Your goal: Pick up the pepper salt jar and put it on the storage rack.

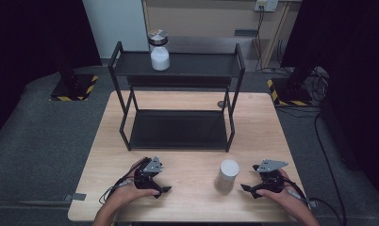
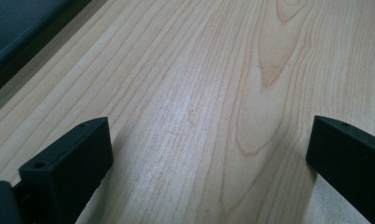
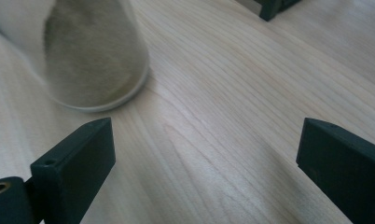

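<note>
Two grippers are resting low on the wooden table [image 1: 187, 101], one in each hand. The left gripper [image 1: 163, 190] is sitting with its jaws spread wide over bare wood, nothing between them. The right gripper [image 1: 247, 189] is also gaping wide, holding nothing. Two jars are showing: one white jar [image 1: 228, 174] is standing upright on the table between the grippers, near the right one, and a second jar [image 1: 159, 50] with a silver lid is standing on the top shelf of the one black rack [image 1: 178, 70].
</note>
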